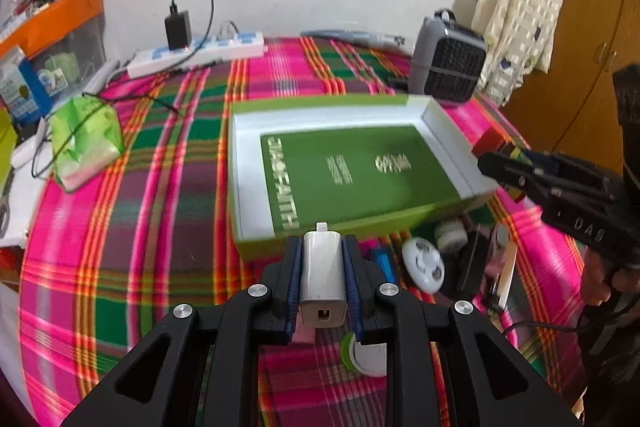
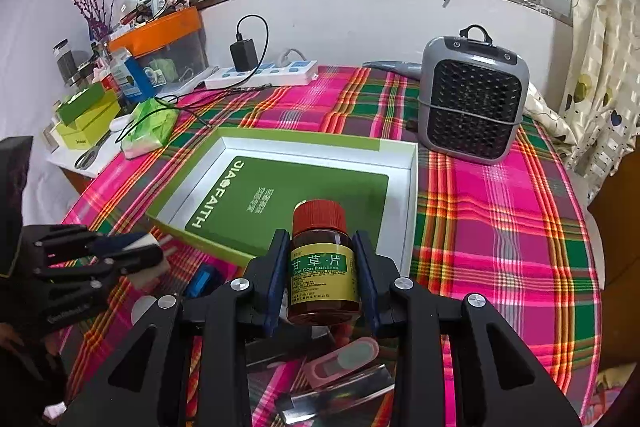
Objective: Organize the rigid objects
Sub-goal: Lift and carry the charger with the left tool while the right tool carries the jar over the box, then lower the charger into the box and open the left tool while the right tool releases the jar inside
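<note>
Black hand-held gripper (image 1: 322, 281) frames, blue finger pads (image 1: 295, 279), silver round screws (image 1: 258, 291).

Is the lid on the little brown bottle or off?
On. The red cap sits on top of the brown bottle, held in the right gripper.

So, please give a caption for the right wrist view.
Right claw holding a red-capped bottle above the open green box.
</note>
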`<state>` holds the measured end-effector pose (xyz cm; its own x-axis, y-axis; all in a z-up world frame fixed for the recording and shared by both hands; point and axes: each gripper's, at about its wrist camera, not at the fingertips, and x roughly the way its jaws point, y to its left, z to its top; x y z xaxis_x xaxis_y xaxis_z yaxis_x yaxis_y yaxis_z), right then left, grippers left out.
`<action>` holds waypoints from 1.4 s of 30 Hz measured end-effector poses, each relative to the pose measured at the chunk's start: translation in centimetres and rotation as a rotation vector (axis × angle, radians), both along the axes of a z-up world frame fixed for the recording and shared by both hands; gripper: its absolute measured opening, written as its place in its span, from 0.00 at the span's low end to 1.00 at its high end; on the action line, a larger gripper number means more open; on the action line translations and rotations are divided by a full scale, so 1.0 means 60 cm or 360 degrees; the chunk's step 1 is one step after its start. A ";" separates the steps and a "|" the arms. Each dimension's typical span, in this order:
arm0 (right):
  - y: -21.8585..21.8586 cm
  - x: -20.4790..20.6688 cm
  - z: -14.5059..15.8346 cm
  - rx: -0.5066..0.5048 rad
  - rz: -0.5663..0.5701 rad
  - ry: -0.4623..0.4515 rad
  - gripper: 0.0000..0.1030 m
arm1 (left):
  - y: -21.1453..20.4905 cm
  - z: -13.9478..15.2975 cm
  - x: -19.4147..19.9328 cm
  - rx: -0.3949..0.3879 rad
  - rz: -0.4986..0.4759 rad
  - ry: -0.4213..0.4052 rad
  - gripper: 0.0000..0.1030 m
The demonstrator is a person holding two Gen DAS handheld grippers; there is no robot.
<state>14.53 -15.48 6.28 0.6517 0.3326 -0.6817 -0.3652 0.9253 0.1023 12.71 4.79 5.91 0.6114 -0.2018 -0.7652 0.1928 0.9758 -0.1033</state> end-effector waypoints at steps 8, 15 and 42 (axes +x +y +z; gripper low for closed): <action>0.003 0.035 0.006 -0.0051 -0.0029 -0.0008 0.33 | 0.007 0.025 0.060 -0.0027 0.0019 -0.0049 0.19; 0.011 0.084 -0.008 -0.0080 -0.0059 0.0051 0.33 | -0.005 0.005 0.119 -0.0011 0.0029 -0.0003 0.19; 0.033 0.181 -0.079 -0.0189 -0.0089 0.0198 0.33 | -0.016 -0.066 0.209 0.0037 0.0088 0.0122 0.19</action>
